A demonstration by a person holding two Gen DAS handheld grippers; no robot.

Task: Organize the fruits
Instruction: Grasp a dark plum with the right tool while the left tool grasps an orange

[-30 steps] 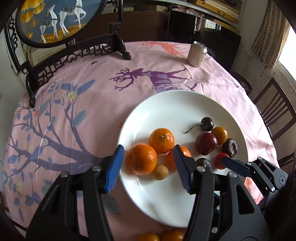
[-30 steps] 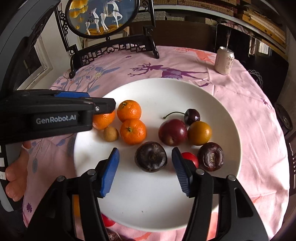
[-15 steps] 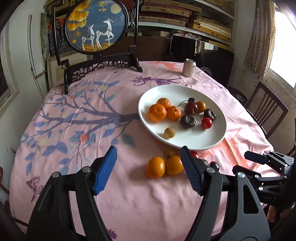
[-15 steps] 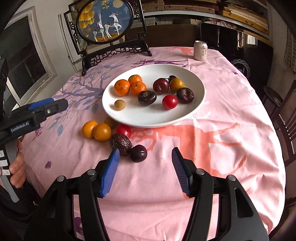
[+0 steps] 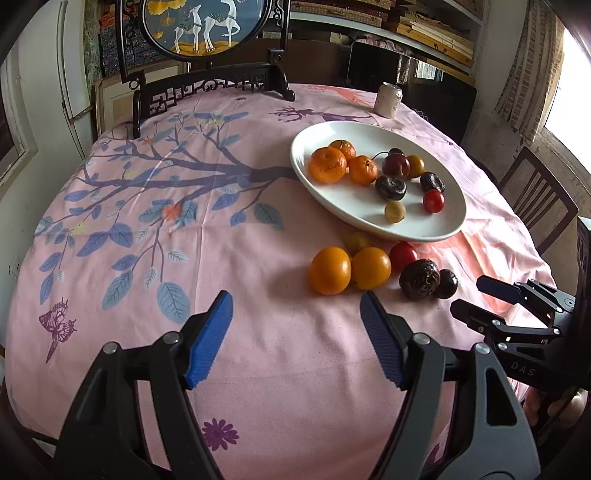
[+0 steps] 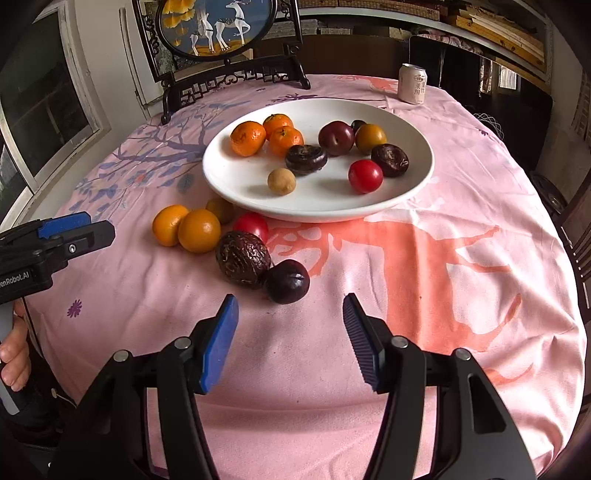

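A white plate [image 6: 413, 184] [image 5: 439, 229] holds three mandarins [image 6: 248, 137], dark plums [image 6: 335, 137], wrinkled passion fruits [image 6: 306, 158], a red tomato [image 6: 365, 175] and a small tan longan [image 6: 281, 181]. On the cloth before it lie two oranges [image 6: 199, 229] [image 5: 330, 270], a small yellow fruit [image 6: 221, 209], a red tomato [image 6: 252, 225], a passion fruit [image 6: 242, 263] and a dark plum [image 6: 287, 280]. My left gripper [image 5: 295, 314] is open and empty, near the oranges. My right gripper [image 6: 290, 317] is open and empty, just short of the plum.
A round table with a pink printed cloth [image 6: 443, 288]. A drinks can [image 6: 412, 83] stands at the far edge. A dark framed deer screen [image 6: 218, 33] stands at the back left. A wooden chair [image 5: 539, 206] is at the right.
Both grippers have pulled back from over the plate towards the near table edge, open and empty. The loose fruits on the cloth have come into view.
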